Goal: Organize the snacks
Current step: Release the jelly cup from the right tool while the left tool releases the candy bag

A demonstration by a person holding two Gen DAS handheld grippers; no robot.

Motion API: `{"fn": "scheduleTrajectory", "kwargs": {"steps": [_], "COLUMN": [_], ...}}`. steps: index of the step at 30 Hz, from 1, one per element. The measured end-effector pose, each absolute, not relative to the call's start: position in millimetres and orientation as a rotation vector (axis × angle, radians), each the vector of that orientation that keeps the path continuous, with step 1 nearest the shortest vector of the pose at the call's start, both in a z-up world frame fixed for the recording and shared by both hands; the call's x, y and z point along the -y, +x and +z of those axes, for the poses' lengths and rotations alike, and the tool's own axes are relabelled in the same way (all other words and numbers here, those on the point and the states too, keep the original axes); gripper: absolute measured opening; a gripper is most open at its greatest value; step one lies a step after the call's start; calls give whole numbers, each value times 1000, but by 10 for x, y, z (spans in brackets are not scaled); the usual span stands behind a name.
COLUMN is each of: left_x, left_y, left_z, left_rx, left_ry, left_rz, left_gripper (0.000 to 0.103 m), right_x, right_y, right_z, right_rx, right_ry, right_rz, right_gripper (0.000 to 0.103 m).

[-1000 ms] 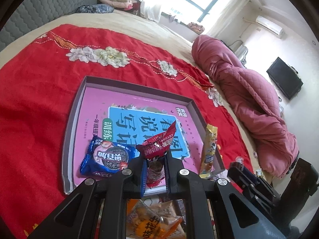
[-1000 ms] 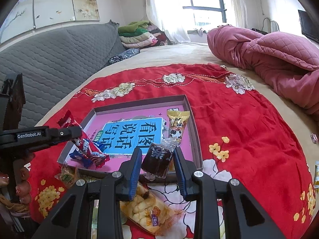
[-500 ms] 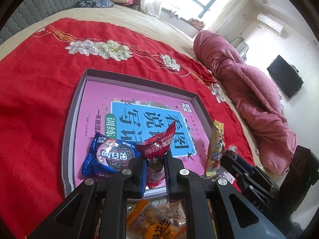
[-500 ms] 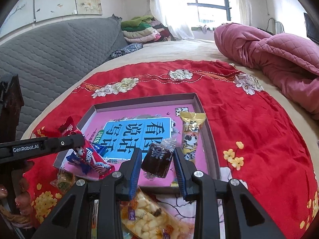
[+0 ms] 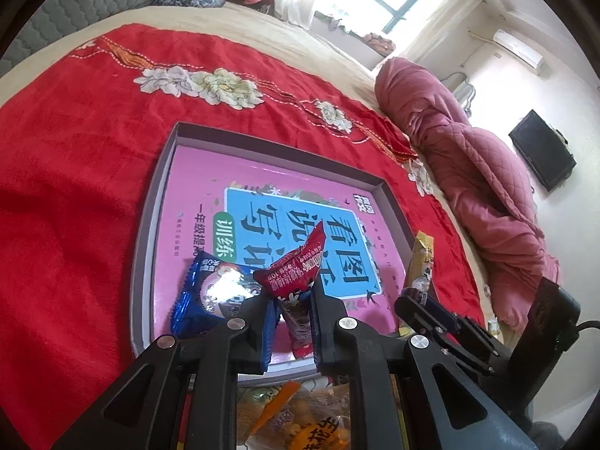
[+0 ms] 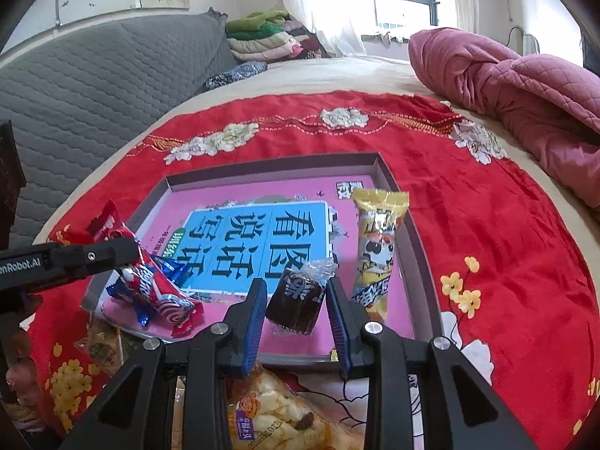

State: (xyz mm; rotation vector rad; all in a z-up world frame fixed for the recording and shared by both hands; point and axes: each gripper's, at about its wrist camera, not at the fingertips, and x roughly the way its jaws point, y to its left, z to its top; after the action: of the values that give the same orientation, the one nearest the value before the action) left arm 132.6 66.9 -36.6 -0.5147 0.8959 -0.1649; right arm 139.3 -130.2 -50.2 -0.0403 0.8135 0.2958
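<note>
A flat tray with low grey walls is laid on a red cloth with sewn flowers, spread over a bed. A pink book with a blue panel fills the tray floor almost wall to wall. The far half of the tray is bare, and wide red cloth is seen on the left, the far side and the right. A pink quilt is heaped far off on the right, well apart from the tray.

Inside the tray, a yellow snack bar is laid along the right wall. A blue cookie pack is laid near the front left corner.

The left gripper is clenched on a red snack packet, which is held just above the blue cookie pack at the front of the tray. In the right wrist view the red packet's lower end is seen over the tray's front left corner.

The right gripper is held over the front edge of the tray, beside the yellow bar. A small dark brown snack in clear wrap is seen between its blue pads, but a gap is seen on each side, so the claw is released. Whether the snack is lying on the book cannot be told.

More snack bags are seen on the cloth in front of the tray: a bag of pale puffs under the right gripper and orange bags under the left one.
</note>
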Motion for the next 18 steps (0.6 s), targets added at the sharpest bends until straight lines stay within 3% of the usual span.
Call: {"fn": "scheduleTrajectory", "kwargs": {"steps": [18], "left_x": [-724], "left_y": [1377], "left_z": [-469], "left_rx": [-939], "left_ry": [-529], "left_rz": [-138], "left_gripper": [19], "right_x": [1335], "right_y": [1425], "right_z": [-630], "right_rx": [-876], "right_ry": [-42], "right_rz": [264], "right_gripper": [33]}}
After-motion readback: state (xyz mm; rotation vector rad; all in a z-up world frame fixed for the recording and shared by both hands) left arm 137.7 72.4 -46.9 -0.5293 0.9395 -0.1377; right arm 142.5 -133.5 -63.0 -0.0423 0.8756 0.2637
